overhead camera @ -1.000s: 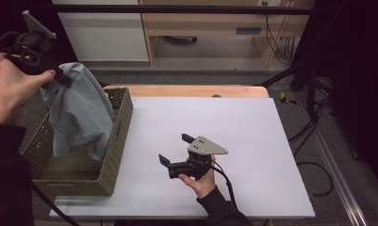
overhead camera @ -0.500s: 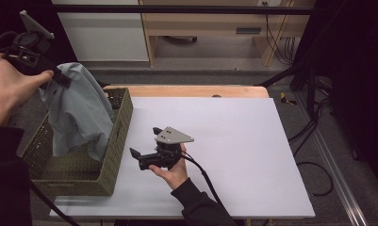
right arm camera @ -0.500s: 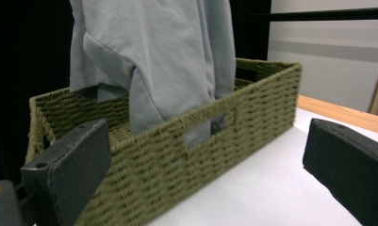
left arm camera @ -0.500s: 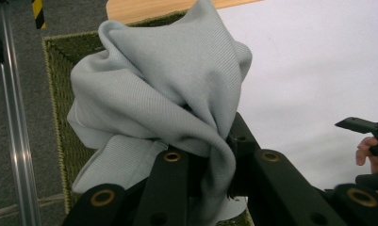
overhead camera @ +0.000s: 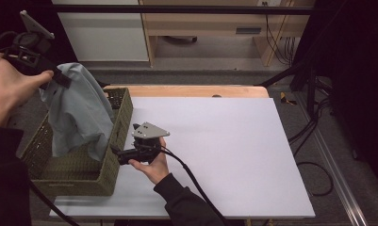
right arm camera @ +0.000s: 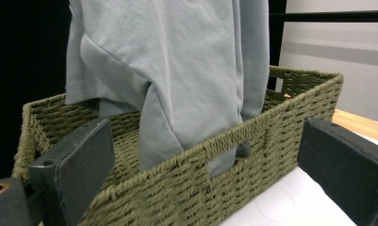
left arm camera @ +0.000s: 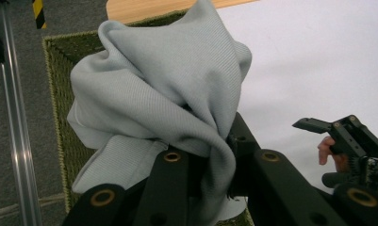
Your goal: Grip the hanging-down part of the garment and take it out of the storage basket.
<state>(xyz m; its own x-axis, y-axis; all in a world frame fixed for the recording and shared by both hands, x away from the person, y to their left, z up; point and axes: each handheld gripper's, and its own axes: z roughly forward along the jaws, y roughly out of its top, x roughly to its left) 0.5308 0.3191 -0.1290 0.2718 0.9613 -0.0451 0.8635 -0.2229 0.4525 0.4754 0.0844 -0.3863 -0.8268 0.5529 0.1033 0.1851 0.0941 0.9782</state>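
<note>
Shirt point(overhead camera: 78, 113) hangs from left tool point(overhead camera: 59, 77), over basket point(overhead camera: 73, 181).

cloth point(overhead camera: 78, 110): pale grey-blue, plain, fine ribbed knit
basket point(overhead camera: 116, 141): olive green, woven rope pattern
bench point(overhead camera: 234, 150): white top, light wood far edge
left claw point(overhead camera: 59, 79): black
right claw point(overhead camera: 116, 153): black, grey three-cornered plate
</note>
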